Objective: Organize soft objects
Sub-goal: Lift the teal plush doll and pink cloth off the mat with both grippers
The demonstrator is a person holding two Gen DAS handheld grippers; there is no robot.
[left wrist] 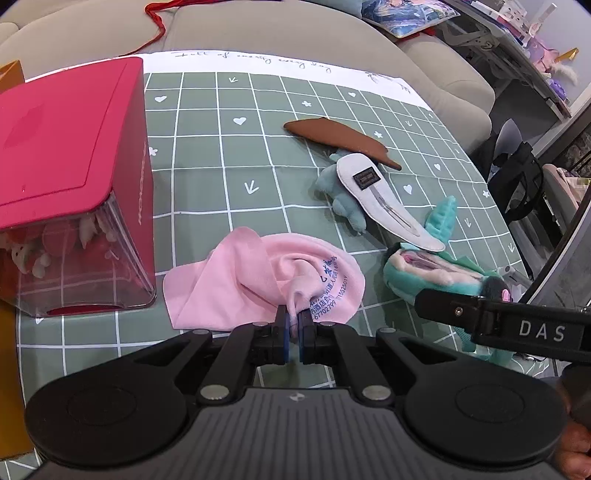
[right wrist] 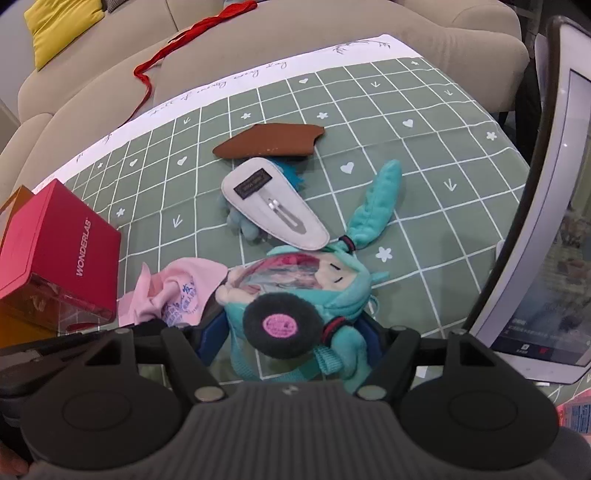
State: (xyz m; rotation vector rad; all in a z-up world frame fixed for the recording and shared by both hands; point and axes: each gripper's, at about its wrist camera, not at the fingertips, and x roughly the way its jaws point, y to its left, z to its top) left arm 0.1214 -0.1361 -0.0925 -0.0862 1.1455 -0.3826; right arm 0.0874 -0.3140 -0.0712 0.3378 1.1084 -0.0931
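Note:
My left gripper point(left wrist: 294, 320) is shut on a pinched fold of the pink cloth point(left wrist: 258, 273), which lies crumpled on the green checked tablecloth point(left wrist: 221, 177); the cloth also shows in the right wrist view point(right wrist: 173, 291). My right gripper point(right wrist: 295, 334) is open, its blue-padded fingers point(right wrist: 212, 334) on either side of the teal plush doll point(right wrist: 306, 291) with a black disc and pink centre. The doll point(left wrist: 436, 269) lies right of the cloth. A small blue-grey plush point(left wrist: 343, 192) sits under a grey oversized hair clip point(left wrist: 384, 199). A brown felt piece point(left wrist: 340, 140) lies beyond.
A red-lidded clear box point(left wrist: 70, 192) holding small red and white items stands at the left; it also shows in the right wrist view point(right wrist: 59, 251). A tablet screen point(right wrist: 546, 229) leans at the right. A beige sofa point(left wrist: 280, 33) with a red ribbon point(right wrist: 166, 55) lies behind.

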